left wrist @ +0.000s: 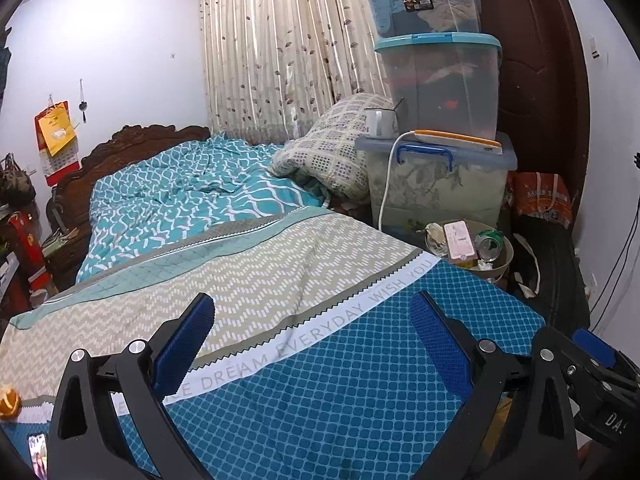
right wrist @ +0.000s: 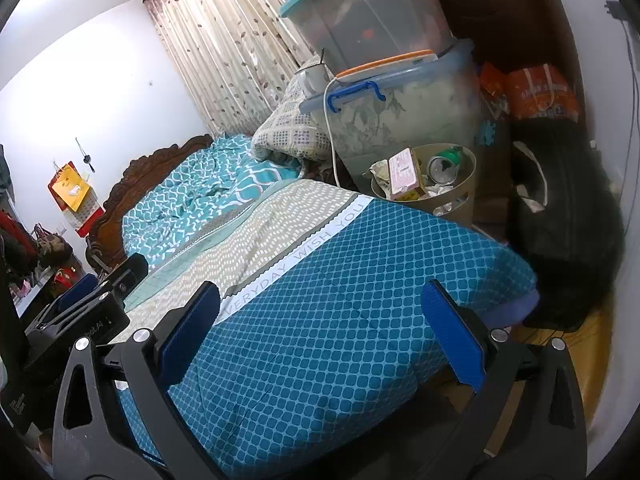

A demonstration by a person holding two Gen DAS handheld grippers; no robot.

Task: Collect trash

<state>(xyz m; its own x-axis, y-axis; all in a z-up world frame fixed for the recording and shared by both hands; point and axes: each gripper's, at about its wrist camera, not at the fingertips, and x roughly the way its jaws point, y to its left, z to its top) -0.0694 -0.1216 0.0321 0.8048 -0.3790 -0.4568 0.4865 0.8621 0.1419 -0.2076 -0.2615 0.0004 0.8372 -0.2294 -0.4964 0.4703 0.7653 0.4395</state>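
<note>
- The left gripper (left wrist: pixel 314 340) is seen at the bottom of the left wrist view, its blue-padded fingers (left wrist: pixel 188 344) spread wide apart with nothing between them, held over the bed cover (left wrist: pixel 340 380).
- The right gripper (right wrist: pixel 320 336) is shown at the bottom of the right wrist view, likewise spread wide and empty, above the blue checked end of the same cover.
- A piece of orange peel (left wrist: pixel 9 402) is seen at the far lower left of the left wrist view, lying on the cover near its edge.
- Part of a phone screen (left wrist: pixel 38 454) is visible in the lower left corner, below the peel.
- The trash bin (left wrist: pixel 506 254) is placed right of centre in the left wrist view, just beside the far corner of the bed; in the right wrist view it appears right of centre.
- Inside the bin a pink carton (left wrist: pixel 460 240), a green can (left wrist: pixel 490 240) and crumpled paper (left wrist: pixel 436 236) are seen.
- A clear storage box with blue handle (left wrist: pixel 436 188) is set behind the bin, and two teal-lidded boxes (left wrist: pixel 440 80) are stacked on it in the upper right.
- A white mug (left wrist: pixel 378 122) is stood on the lower box's lid, beside a flat orange-edged item from which a white cable (left wrist: pixel 386 176) hangs.
- A rolled checked quilt (left wrist: pixel 332 148) is laid against the boxes at centre.
- A leaf-patterned curtain (left wrist: pixel 272 48) fills the upper middle, and a carved headboard (left wrist: pixel 132 144) is seen at the left.
- A black bag (right wrist: pixel 560 208) is placed at the right of the right wrist view.
</note>
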